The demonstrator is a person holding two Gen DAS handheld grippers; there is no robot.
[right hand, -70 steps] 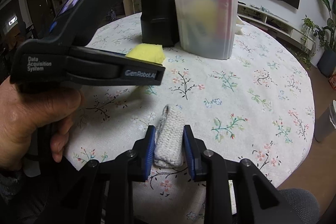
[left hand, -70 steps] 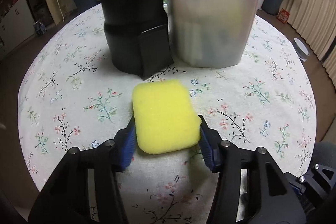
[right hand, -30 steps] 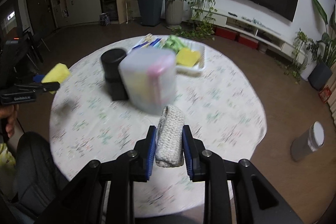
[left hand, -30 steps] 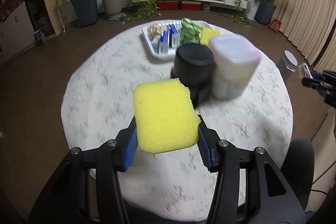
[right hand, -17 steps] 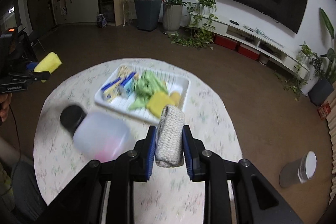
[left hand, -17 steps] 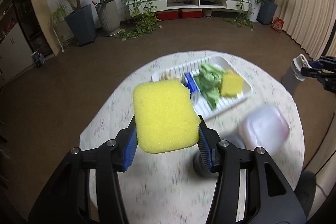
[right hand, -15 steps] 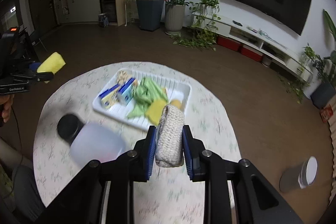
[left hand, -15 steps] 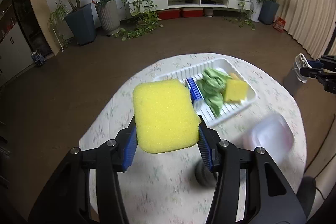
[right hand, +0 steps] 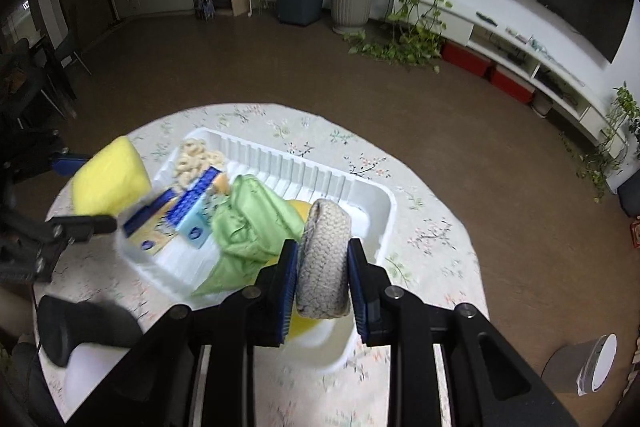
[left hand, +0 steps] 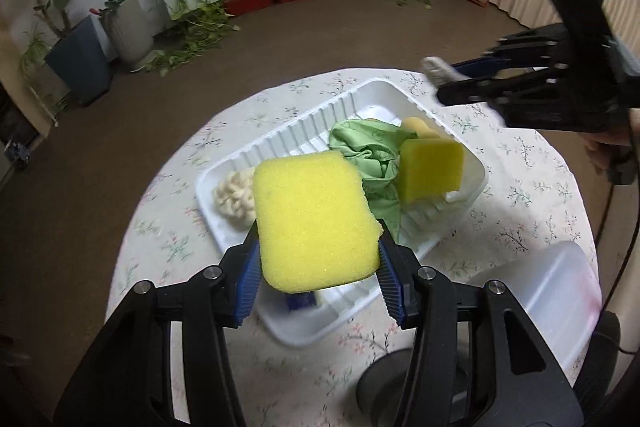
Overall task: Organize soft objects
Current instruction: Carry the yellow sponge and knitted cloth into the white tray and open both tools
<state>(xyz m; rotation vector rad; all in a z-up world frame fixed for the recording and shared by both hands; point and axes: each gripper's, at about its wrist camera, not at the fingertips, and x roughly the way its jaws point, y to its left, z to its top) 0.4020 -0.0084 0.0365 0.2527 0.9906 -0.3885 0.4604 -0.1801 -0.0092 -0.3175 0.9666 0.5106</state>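
The white tray (left hand: 408,95) serves as the landmark: it sits on the round floral table (left hand: 532,163), already crowded with a green cloth (left hand: 372,151), a second yellow sponge (left hand: 430,167) leaning on edge, blue packets (right hand: 188,211) and a pale knitted lump (left hand: 234,195).

The yellow sponge (left hand: 314,219) hangs above the tray's near end, clamped by its two side edges in the left gripper (left hand: 318,273). Its broad face looks toward the camera and its long axis runs away from the jaws, out over the tray.

The grey knitted roll (right hand: 324,259) hangs above the tray's opposite end, pinched tight in the right gripper (right hand: 322,293); it stands on edge, its long axis pointing away from the jaws toward the tray's far wall.

The likely risk is crowding: a release onto the cloth heap or the leaning sponge could let either piece bounce or slide over the low rim onto the table. Both grippers converge on one tray, so they could also knock together.
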